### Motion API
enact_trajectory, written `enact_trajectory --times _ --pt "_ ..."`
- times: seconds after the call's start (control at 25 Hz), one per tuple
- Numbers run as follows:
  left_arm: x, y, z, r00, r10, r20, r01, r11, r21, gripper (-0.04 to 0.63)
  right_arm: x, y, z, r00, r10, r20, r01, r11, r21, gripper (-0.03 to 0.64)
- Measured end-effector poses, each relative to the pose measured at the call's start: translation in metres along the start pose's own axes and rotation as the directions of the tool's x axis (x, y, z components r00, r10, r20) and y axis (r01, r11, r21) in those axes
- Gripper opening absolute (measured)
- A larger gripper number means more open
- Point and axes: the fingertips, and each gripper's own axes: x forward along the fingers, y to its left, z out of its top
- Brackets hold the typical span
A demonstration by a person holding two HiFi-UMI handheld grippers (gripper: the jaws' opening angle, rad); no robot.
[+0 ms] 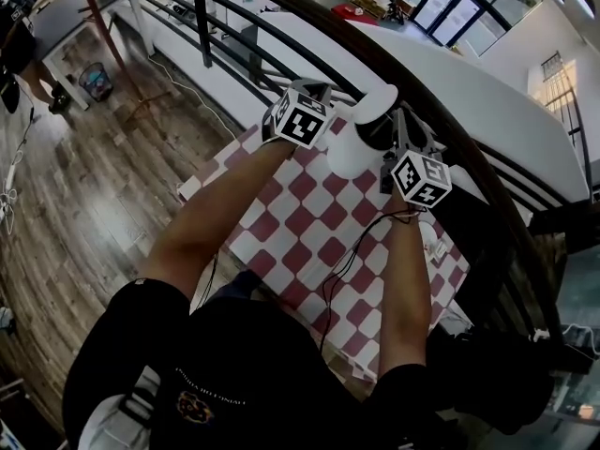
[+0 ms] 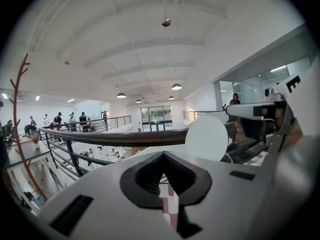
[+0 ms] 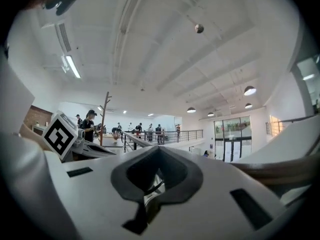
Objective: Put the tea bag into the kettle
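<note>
A white kettle (image 1: 349, 150) stands at the far edge of the red-and-white checked table (image 1: 302, 225), its dark mouth open and its round lid (image 1: 380, 97) tipped up. In the left gripper view the lid shows as a white disc (image 2: 206, 136). My left gripper (image 1: 326, 92) hovers just left of the kettle; its jaws (image 2: 167, 176) meet with nothing between them, and only the cloth shows through the gap. My right gripper (image 1: 399, 131) is close by the kettle's right side. Its jaws (image 3: 156, 176) pinch a pale, creased tea bag (image 3: 151, 194).
A dark curved handrail (image 1: 309, 17) with bars runs just behind the table, with a drop to a lower floor beyond it. A black cable (image 1: 356, 251) trails across the cloth toward me. A small white thing (image 1: 429, 237) lies at the table's right edge.
</note>
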Motion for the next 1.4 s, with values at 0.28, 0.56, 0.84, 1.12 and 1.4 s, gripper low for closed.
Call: enact_trajectory --times 0.28,0.56,0.84,1.12,1.4 --pt "-0.003 0.009 0.0 1.0 0.016 0.008 -0.016 1.0 -0.014 -0.002 0.017 0.026 0.015 0.997 0.071 -0.019 -0.072 0.995 -0.073 0.011" --pt "-0.006 0.017 -0.009 1.0 0.029 -0.004 -0.029 0.999 -0.026 -0.002 0.026 0.021 -0.012 0.995 0.043 -0.09 -0.045 0.999 -0.019 0.011" --pt "-0.008 0.017 -0.015 0.999 0.036 -0.013 -0.036 0.999 -0.027 -0.002 0.008 -0.014 -0.041 0.992 -0.067 -0.111 0.075 0.995 0.067 0.011" --pt "-0.006 0.005 -0.021 1.0 0.012 -0.026 -0.013 1.0 -0.023 -0.002 -0.01 -0.04 -0.113 0.96 -0.124 -0.252 0.17 0.971 0.169 0.011" --pt "0.0 -0.003 -0.016 1.0 -0.014 -0.021 0.014 1.0 -0.027 -0.002 -0.025 -0.051 -0.128 0.947 -0.153 -0.282 0.204 0.966 0.161 0.011"
